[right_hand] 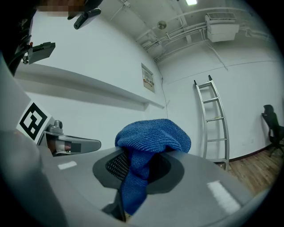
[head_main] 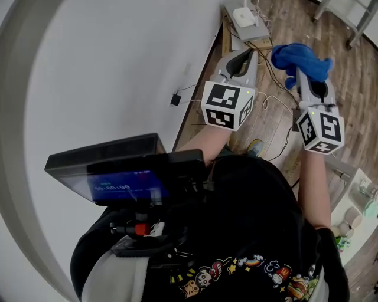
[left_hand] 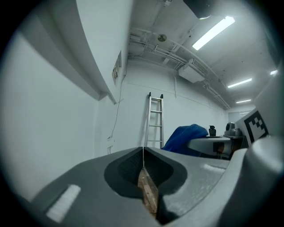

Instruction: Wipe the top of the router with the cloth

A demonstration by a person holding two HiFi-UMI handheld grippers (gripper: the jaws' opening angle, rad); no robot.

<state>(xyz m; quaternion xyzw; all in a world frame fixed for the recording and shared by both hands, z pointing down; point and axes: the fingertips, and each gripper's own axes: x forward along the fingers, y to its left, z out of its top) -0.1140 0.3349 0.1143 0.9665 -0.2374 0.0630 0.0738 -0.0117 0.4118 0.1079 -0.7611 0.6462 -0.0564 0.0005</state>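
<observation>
In the head view the person holds both grippers up in front of the chest. The right gripper (head_main: 303, 78) has the blue cloth (head_main: 300, 59) pinched at its tip. The left gripper (head_main: 249, 56) carries nothing. The router (head_main: 244, 16), which I take to be the small white box, lies low by the wall on a grey box (head_main: 257, 32), with cables (head_main: 273, 71) running away from it. It is well apart from both grippers, so the wiping is not yet begun.

In the left gripper view the jaws are pressed together, with only a thin seam between them and nothing inside.

In the right gripper view the jaws are clamped on one narrow fold of the cloth. The rest is heaped loosely on top of them.

From this I see three risks:
- The grip holds only a little of the cloth, so dragging it over the router may pull the fold out.
- The heap lies above the jaws, so the hard tips could meet the router before the cloth does.
- The router looks light and is perched on the box, and a sideways wipe may push it off or tug its cables, because the closed left gripper cannot steady it as it is.
</observation>
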